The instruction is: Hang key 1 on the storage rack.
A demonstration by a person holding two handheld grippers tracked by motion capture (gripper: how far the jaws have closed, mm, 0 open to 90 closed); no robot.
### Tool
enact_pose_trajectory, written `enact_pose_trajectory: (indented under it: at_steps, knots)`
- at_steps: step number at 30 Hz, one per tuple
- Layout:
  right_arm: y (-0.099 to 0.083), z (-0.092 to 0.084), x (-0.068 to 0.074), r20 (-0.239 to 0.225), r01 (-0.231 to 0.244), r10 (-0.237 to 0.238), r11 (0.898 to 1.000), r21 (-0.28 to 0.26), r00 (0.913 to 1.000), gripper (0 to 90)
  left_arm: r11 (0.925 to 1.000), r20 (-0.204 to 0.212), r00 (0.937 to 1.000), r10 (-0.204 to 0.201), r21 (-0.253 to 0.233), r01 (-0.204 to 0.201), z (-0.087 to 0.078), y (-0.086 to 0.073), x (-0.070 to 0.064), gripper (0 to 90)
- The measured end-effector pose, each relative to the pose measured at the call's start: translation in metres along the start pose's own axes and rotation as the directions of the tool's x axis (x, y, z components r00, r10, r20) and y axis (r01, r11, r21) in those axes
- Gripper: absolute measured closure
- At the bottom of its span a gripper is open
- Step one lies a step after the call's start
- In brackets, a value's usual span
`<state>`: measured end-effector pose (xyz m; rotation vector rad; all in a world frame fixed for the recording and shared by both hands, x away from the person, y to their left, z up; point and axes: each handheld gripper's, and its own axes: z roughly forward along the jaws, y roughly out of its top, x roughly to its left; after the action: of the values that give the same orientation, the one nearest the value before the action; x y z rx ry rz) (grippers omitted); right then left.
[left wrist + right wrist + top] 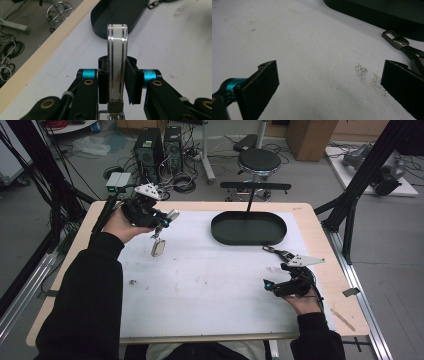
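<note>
Upper left of the high view: my left gripper (161, 223) clamps a white metal-edged tag (117, 62) above the mat (200, 285). Lower right: my right gripper (329, 87) gapes, jaws wide apart, near a clasp (395, 40) beside the black tray (248, 228).

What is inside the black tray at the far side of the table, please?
In the high view the tray looks empty apart from a thin black post rising from its middle. The near wall hides a strip of the floor just behind it, so something small there cannot be ruled out.

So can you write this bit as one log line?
left claw: shut on white key fob, lifted | right claw: open, above mat | tray: empty | metal clasp: beside tray
</note>
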<state>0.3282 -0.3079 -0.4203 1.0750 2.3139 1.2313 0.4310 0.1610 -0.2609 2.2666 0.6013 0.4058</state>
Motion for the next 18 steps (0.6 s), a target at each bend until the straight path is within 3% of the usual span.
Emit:
enact_pose_trajectory:
  at_steps: [8,14,18]
  knots:
    - [0.000,0.000,0.000,-0.007,-0.004,0.004,1.000,-0.002,1.0000,0.8,1.0000,-0.022,0.9998,-0.004,-0.005,0.004,0.009,0.025,-0.001,74.7]
    - [0.001,-0.001,0.001,-0.011,-0.004,0.004,1.000,-0.009,0.9999,0.8,0.9996,0.001,0.9997,0.026,-0.011,-0.026,0.023,0.045,-0.003,74.7]
    - [0.001,-0.001,0.002,-0.012,0.001,-0.001,1.000,-0.010,0.9999,0.8,0.9995,0.002,0.9997,0.022,-0.022,-0.022,0.034,0.057,0.001,74.7]
